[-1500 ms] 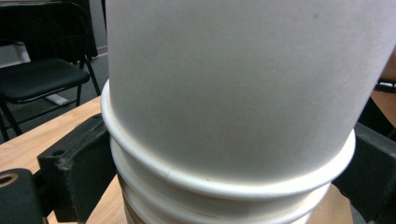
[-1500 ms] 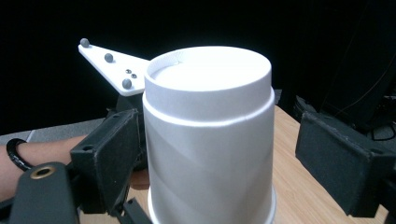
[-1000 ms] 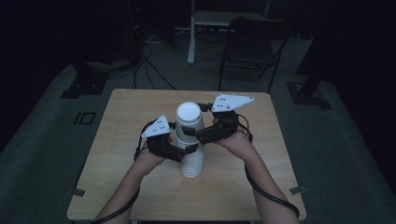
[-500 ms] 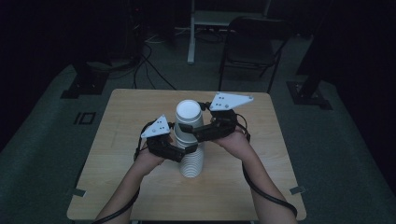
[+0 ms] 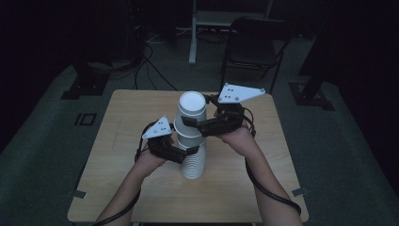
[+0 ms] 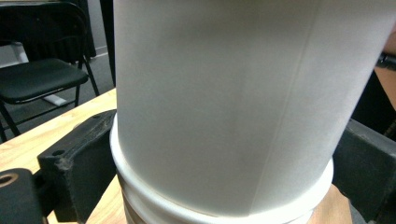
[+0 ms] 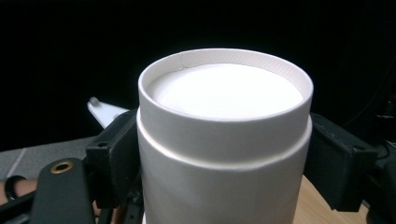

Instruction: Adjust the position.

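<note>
A stack of upside-down white paper cups (image 5: 193, 157) stands on the wooden table (image 5: 122, 122). My left gripper (image 5: 189, 151) is shut on the stack's middle; its black jaws flank a cup wall (image 6: 224, 107) just above the ribbed rims (image 6: 215, 212). My right gripper (image 5: 192, 123) has just been closing its jaws, and they now press on both sides of the top cup (image 5: 192, 109). That top cup (image 7: 224, 140), base up, is raised partly out of the stack.
A black folding chair (image 5: 254, 42) and a desk frame stand beyond the table's far edge. Cables lie on the dark floor at the left. The folding chair (image 6: 42, 79) is also in the left gripper view. Bare tabletop lies on both sides of the stack.
My right gripper has closed on the top cup and risen a little, drawing the cup upward out of the stack. The left gripper and the rest of the stack have stayed put.
</note>
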A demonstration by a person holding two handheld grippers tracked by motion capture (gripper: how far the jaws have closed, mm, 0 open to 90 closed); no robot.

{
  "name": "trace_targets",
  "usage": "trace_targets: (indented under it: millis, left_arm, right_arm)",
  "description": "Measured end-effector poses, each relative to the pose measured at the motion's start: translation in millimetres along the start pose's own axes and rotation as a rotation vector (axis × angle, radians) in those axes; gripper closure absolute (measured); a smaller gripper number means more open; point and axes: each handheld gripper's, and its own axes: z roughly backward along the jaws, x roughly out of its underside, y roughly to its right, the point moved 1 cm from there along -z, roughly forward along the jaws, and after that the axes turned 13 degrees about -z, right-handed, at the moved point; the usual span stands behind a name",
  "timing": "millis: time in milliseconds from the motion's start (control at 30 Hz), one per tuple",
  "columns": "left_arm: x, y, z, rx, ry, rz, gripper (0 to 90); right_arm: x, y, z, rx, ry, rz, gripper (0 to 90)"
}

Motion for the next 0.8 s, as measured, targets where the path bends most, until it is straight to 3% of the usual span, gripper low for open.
trace_targets:
  millis: [433, 800]
  left_arm:
    - [0.0, 0.3, 0.2, -0.001, -0.002, 0.001, 4.6]
    - [-0.4, 0.6, 0.2, -0.002, -0.005, 0.002, 4.6]
  right_arm:
    - [-15.8, -7.8, 10.2, 0.012, 0.034, 0.024, 19.9]
    - [-29.2, -9.3, 33.0, 0.052, 0.072, 0.032, 19.9]
